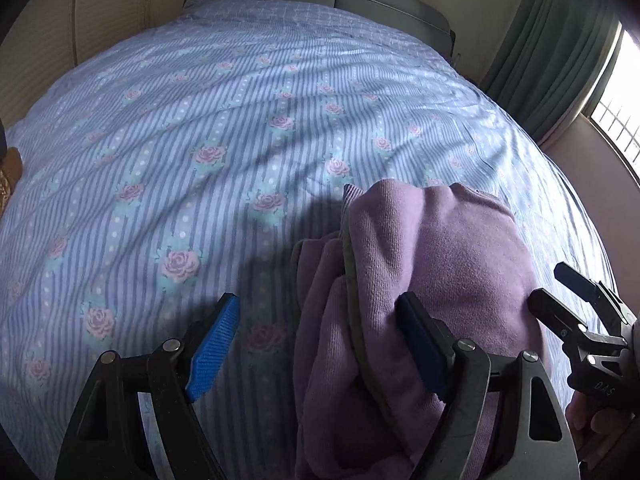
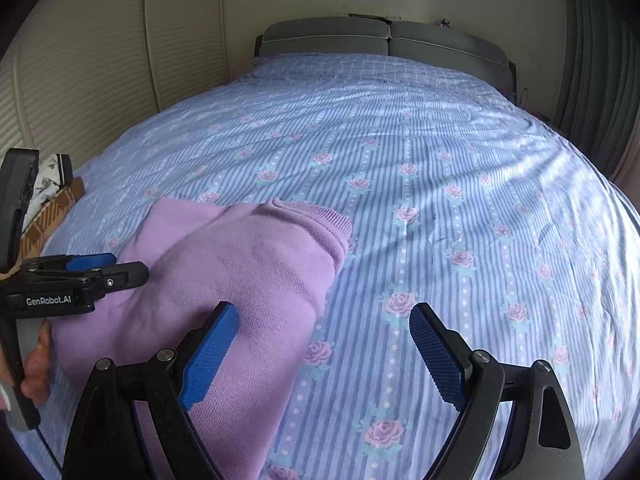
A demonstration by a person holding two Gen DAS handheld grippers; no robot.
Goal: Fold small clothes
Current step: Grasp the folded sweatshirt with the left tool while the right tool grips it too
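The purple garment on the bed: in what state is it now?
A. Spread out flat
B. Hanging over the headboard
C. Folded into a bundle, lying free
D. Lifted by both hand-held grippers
C: the purple garment lies bunched in layers on the bedsheet, no pads pressing it.

One folded purple garment (image 1: 432,264) on one bed (image 1: 200,120). Two tools: left tool (image 1: 320,344), right tool (image 2: 324,360). One pile of other clothes (image 2: 52,200) at the bed's edge.

Window (image 1: 618,92) daylight, fisheye-warped edges
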